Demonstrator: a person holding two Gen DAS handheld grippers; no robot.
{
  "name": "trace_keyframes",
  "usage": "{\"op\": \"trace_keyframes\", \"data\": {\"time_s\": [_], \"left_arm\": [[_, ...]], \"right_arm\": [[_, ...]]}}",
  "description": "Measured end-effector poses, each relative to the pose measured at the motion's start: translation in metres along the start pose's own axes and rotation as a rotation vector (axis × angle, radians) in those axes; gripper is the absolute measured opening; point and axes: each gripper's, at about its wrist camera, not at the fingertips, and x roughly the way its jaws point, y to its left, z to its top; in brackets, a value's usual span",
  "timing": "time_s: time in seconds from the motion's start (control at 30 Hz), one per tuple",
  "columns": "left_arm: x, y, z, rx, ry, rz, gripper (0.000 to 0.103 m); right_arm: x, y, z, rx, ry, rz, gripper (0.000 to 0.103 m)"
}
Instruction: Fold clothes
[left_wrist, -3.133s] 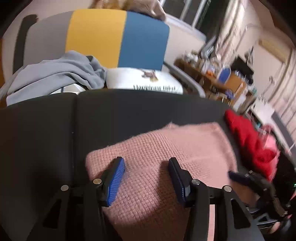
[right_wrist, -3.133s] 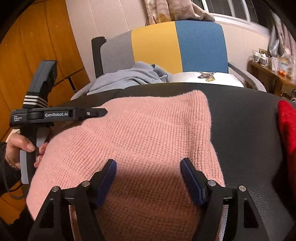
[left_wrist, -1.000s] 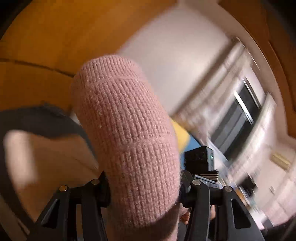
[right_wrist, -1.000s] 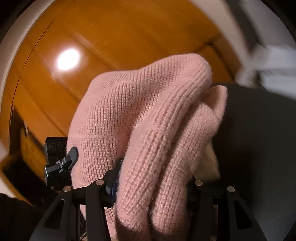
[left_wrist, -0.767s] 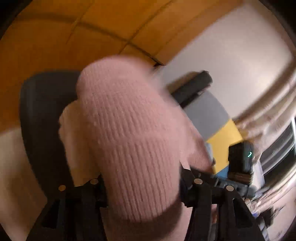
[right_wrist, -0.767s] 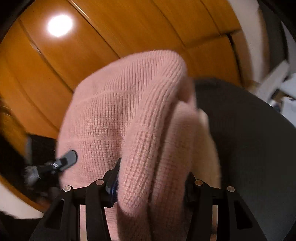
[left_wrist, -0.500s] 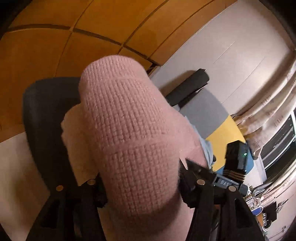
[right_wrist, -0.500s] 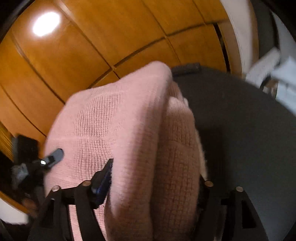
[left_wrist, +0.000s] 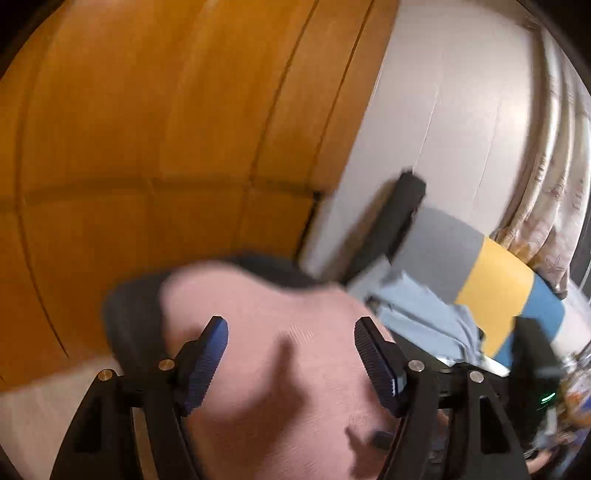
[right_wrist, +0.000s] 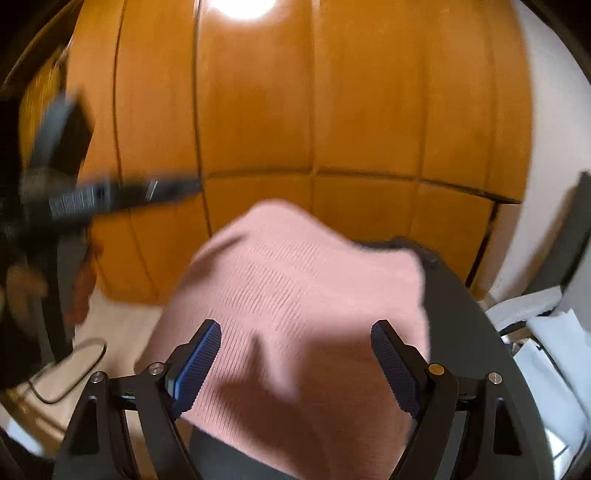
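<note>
A folded pink knit sweater (left_wrist: 280, 354) lies on the dark table (left_wrist: 125, 314) near its left edge. My left gripper (left_wrist: 291, 350) hovers open just above it, blue pads apart, nothing between them. In the right wrist view the same pink sweater (right_wrist: 295, 295) rests on the dark table (right_wrist: 461, 314), and my right gripper (right_wrist: 295, 354) stands open over its near part. The other gripper's body (right_wrist: 92, 199) shows blurred at the left, held by a hand (right_wrist: 79, 291).
Orange wooden panels (left_wrist: 147, 129) stand behind the table. A chair with grey, yellow and blue back (left_wrist: 491, 273) holds a light blue garment (left_wrist: 424, 317). White items (right_wrist: 546, 339) sit to the right of the table. Pale floor (left_wrist: 37, 406) lies below the table's left edge.
Both grippers were shut on the bundled pink sweater half a second ago. Now both have opened and the sweater lies flat on the table beneath them.
</note>
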Motion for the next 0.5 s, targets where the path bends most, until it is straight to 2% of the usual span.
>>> {"op": "trace_keyframes", "data": {"time_s": [0.07,0.13,0.17,0.33,0.47,0.5], "left_arm": [[0.027,0.002,-0.003,-0.018,0.066,0.011,0.065],[0.054,0.003,-0.007,-0.035,0.132,0.023,0.057],[0.063,0.002,-0.008,-0.034,0.151,0.03,0.058],[0.057,-0.017,-0.009,0.048,0.114,0.105,0.058],[0.015,-0.032,-0.001,0.081,0.004,0.263,0.063],[0.005,-0.033,0.001,0.086,-0.01,0.281,0.064]], "right_arm": [[0.046,-0.019,0.001,0.043,0.101,-0.055,0.084],[0.069,-0.046,-0.016,0.114,0.177,-0.108,0.084],[0.078,-0.056,-0.023,0.145,0.198,-0.127,0.085],[0.084,-0.058,-0.027,0.18,0.175,-0.139,0.089],[0.07,-0.057,-0.016,0.213,0.154,-0.172,0.09],[0.066,-0.057,-0.012,0.227,0.146,-0.184,0.094]]}}
